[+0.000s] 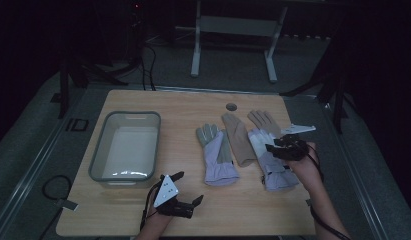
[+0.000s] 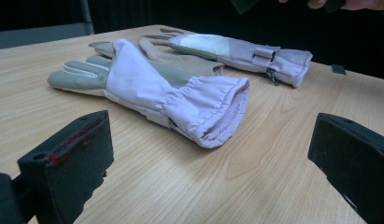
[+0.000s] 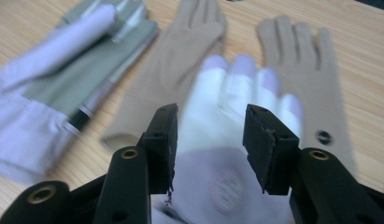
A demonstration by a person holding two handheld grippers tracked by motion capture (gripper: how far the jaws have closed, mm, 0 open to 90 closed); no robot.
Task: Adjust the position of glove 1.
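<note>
We work at a wooden tabletop that carries four gloves and a grey plastic tub at its left.

Right tongs: we hold them above the right lilac glove, near its finger end. In the right gripper view the two black jaws stand partly apart, with a clear gap between them, and the white and lilac back of that glove lies blurred beyond them. We see nothing clamped between the pads; whether the tips touch the fabric we cannot tell.

Left tongs: we hold them low over the near edge of the tabletop, just in front of the tub and apart from the gloves. In the left gripper view the jaws stand wide apart with bare wood between them, and nothing is gripped.

Glove positions:
- The left lilac glove lies flat, its gathered cuff toward us and its grey-green fingers away. In the left gripper view its cuff opening faces the camera.
- The left tan glove lies just beside it, with its edge partly under the neighbouring lilac gloves.
- The right tan glove lies partly under the right lilac glove, its fingers pointing to the far side.
</note>
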